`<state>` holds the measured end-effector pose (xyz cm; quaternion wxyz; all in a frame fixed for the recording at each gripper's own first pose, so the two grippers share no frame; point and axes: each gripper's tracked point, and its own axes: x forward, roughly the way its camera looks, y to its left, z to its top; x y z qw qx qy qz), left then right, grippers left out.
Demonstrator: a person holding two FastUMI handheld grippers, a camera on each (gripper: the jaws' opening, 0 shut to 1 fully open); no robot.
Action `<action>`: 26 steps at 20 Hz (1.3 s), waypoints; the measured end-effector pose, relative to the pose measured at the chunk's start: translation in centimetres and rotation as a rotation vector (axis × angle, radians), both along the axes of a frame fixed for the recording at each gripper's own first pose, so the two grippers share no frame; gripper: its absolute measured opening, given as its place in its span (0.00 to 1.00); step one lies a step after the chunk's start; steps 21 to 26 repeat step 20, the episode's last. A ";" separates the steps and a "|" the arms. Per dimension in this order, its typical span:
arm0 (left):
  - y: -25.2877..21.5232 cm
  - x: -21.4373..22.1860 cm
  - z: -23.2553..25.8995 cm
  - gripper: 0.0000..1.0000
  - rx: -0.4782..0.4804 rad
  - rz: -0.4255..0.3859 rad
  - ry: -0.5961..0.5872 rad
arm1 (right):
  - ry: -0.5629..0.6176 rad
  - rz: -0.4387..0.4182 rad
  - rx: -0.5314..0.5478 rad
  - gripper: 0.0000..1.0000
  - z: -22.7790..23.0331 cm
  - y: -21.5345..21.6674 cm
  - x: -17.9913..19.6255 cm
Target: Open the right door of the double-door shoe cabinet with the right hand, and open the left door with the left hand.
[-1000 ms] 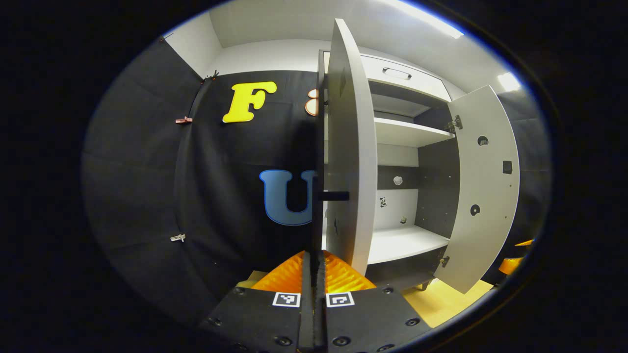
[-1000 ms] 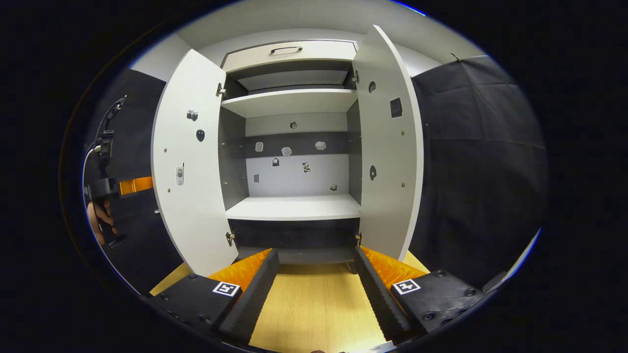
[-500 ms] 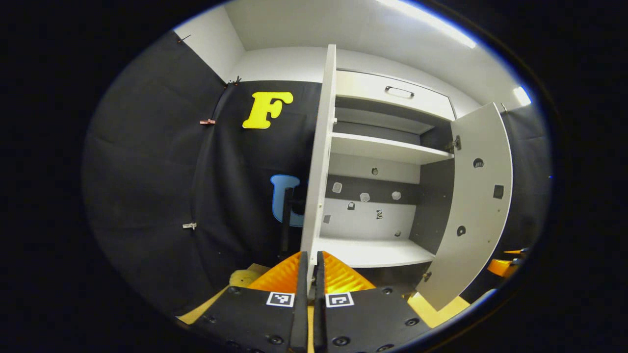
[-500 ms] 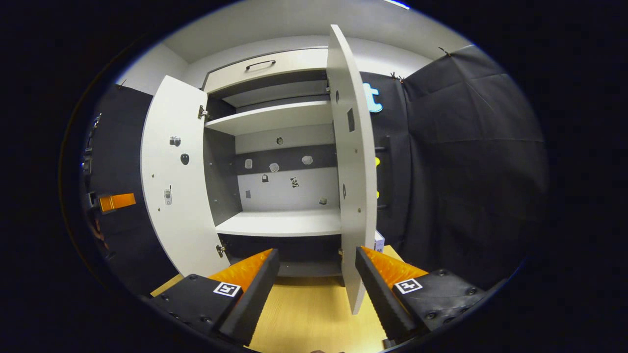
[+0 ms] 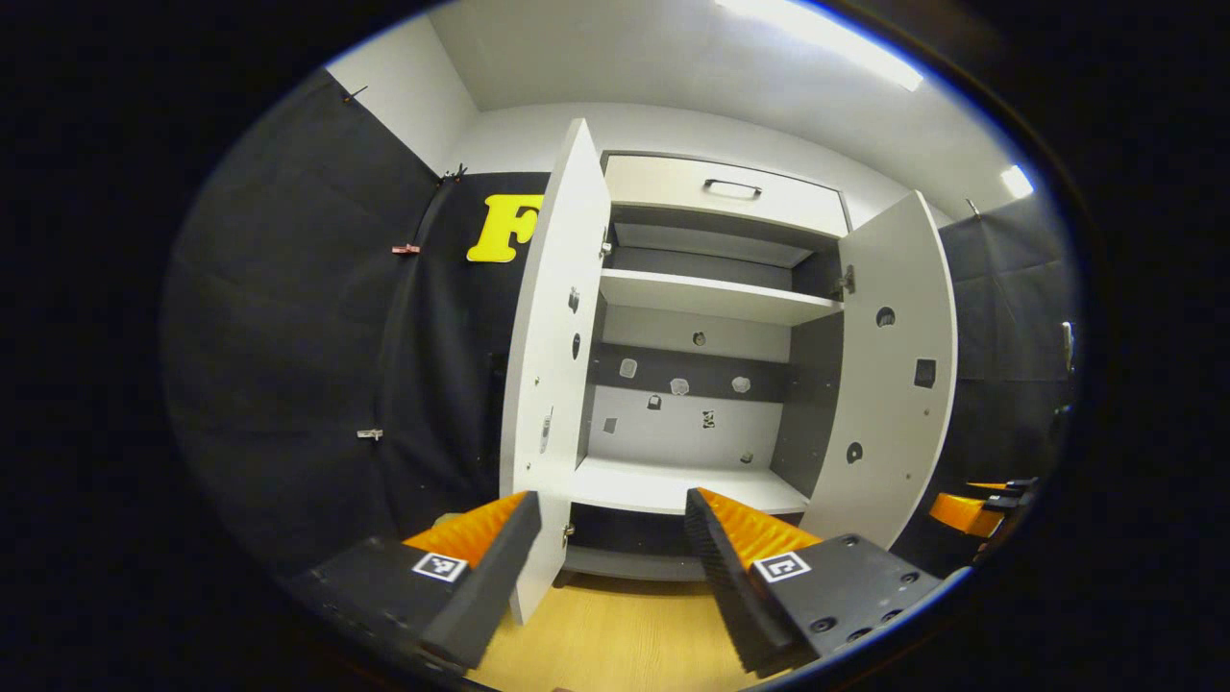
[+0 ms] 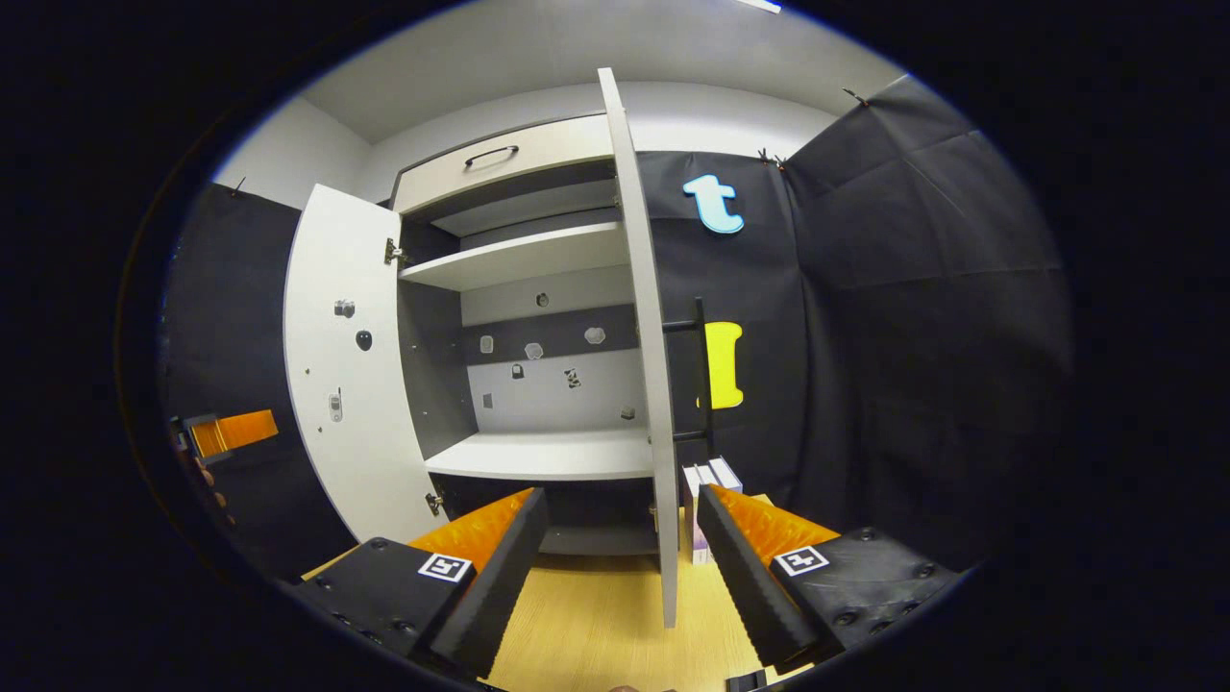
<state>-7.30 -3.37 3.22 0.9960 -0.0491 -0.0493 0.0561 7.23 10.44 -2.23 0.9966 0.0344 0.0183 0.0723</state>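
Black-cloth booth with pale wood floor (image 5: 615, 644), white double-door shoe cabinet (image 5: 706, 288) standing open, left door (image 5: 553, 365) and right door (image 5: 889, 384) swung out, left gripper (image 5: 610, 567) wide and empty, right gripper (image 6: 620, 567) wide astride right door's edge, small white box (image 6: 706, 481) beside cabinet, no legible writing.

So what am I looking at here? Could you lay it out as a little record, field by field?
place: booth with a shoe cabinet on a wooden floor
left door: swung open
right door: swung open
inside: white shelves, no shoes to be seen
left gripper: fingers apart, holding nothing
right gripper: fingers apart, right door's edge in line between them, not pressed
beside cabinet: small boxes on the floor
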 end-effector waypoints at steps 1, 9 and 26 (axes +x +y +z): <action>0.4 -0.2 -0.3 0.97 0.015 0.020 0.005 | -0.003 -0.008 0.001 0.98 -0.1 0.0 -0.2; 1.1 -1.1 -4.4 0.97 0.089 0.017 0.084 | -0.030 -0.061 -0.026 0.98 -1.5 1.0 -3.8; 1.4 -1.4 -6.1 0.97 0.098 -0.076 0.064 | -0.048 -0.086 -0.033 0.98 -2.9 3.2 -5.3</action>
